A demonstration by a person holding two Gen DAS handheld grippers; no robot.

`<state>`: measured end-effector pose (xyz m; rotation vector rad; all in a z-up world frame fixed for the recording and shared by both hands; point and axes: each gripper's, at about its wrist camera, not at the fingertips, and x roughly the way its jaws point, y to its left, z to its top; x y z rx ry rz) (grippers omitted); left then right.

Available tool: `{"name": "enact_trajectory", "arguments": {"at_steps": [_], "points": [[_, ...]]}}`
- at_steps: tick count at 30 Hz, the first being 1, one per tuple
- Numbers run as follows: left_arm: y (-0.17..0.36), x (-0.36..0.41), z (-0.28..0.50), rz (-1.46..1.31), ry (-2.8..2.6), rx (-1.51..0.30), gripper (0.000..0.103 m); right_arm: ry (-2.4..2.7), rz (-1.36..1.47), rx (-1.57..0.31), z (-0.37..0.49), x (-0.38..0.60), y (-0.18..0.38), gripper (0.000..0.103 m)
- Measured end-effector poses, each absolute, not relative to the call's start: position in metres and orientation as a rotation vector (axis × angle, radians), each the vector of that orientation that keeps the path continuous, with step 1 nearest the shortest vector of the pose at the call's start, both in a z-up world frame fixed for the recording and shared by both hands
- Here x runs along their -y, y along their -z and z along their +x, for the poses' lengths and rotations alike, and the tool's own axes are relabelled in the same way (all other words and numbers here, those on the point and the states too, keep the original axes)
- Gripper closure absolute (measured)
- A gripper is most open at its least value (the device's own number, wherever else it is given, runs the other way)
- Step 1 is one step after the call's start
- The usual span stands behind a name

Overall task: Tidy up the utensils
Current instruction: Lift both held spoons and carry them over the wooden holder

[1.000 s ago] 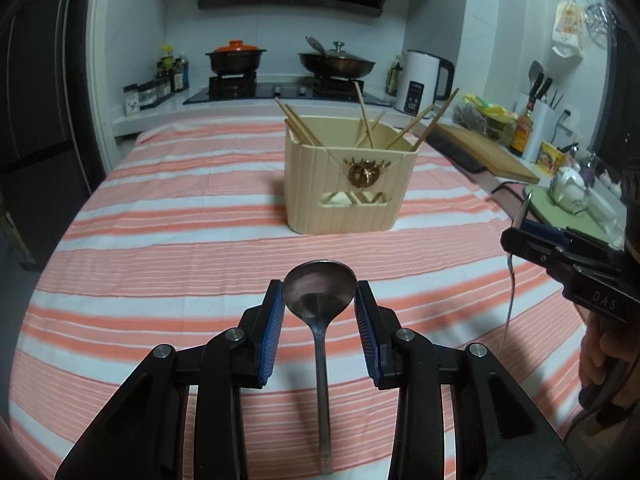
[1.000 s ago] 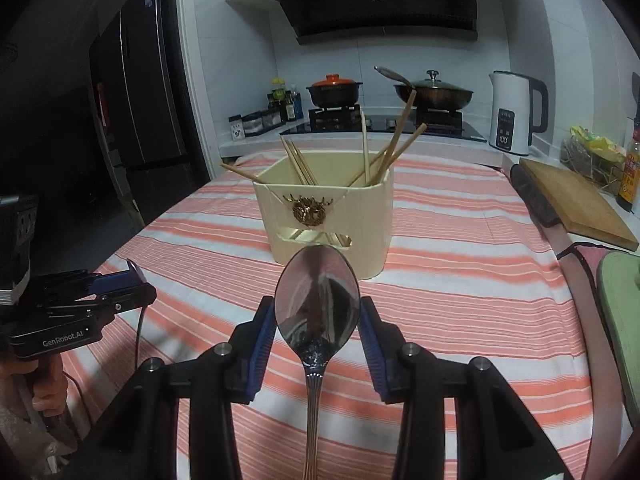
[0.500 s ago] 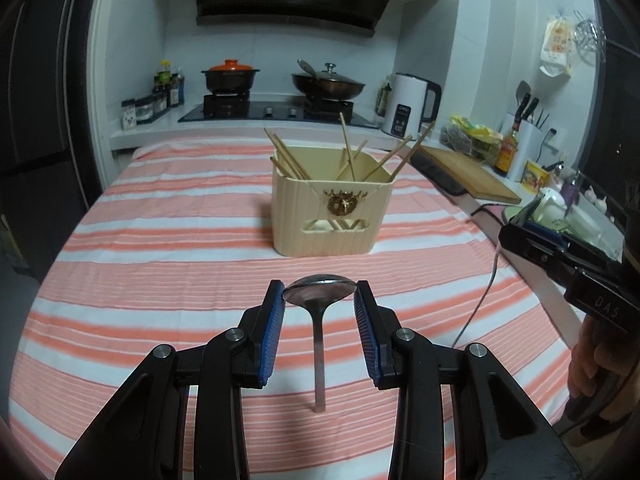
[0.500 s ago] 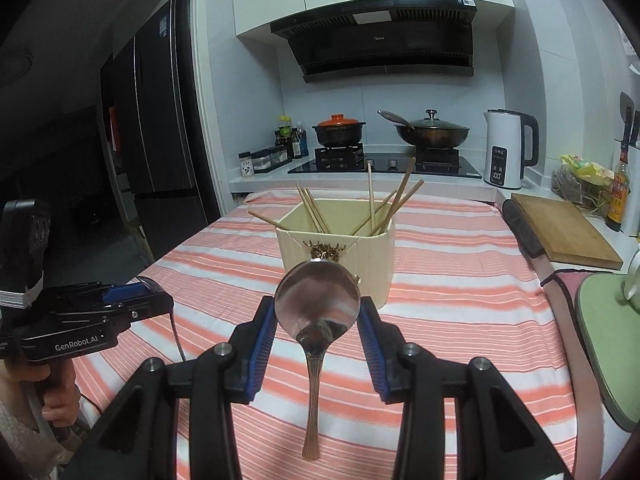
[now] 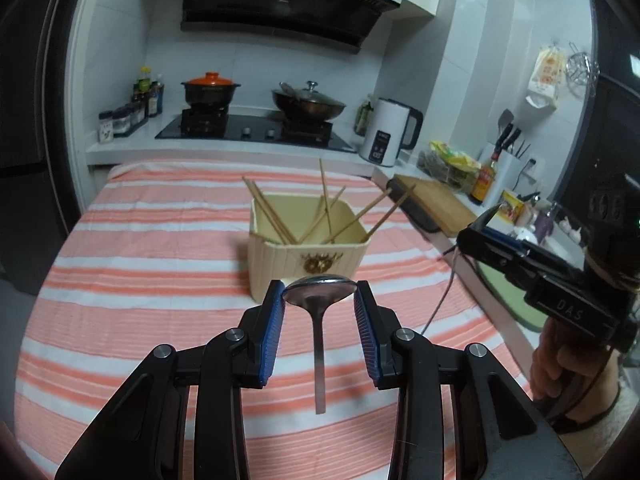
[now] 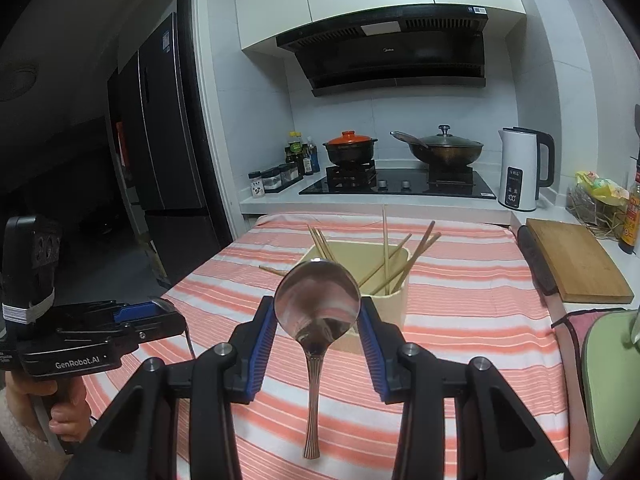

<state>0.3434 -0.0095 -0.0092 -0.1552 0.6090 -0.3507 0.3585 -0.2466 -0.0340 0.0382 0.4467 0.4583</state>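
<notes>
Gripping a plain-handled spoon by its bowl, the left hand-held gripper holds it above the striped worktop, handle hanging down. Right hand-held gripper likewise clamps a ribbed-handled spoon. Cream utensil holder with chopsticks stands just beyond both.

Spoon: polished, mirror-glossy metal. Utensil holder beyond the gripper tips: smooth matt cream plastic. Chopsticks: matt wood. Tablecloth beneath: striped woven cloth. Gripper pads: ribbed blue.
</notes>
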Motion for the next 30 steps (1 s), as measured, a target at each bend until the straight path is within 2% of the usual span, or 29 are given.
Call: {"name": "enact_trajectory", "arguments": {"at_steps": [7,11,18,30], "points": [[-0.058,0.008,0.404,-0.186,0.350,-0.520,0.068,-0.439,0.032,-0.373,0.407,0.234,-0.015,0.061],[-0.072,0.010,0.445,-0.200,0.301,-0.472,0.068,-0.388,0.028,-0.318,0.438,0.227,-0.031,0.061],[-0.038,0.020,0.498,-0.198,0.258,-0.525,0.068,-0.324,0.025,-0.301,0.491,0.220,-0.015,0.061],[0.041,0.032,0.535,-0.144,0.239,-0.768,0.067,-0.289,0.004,-0.614,0.547,0.216,0.049,0.061]]}}
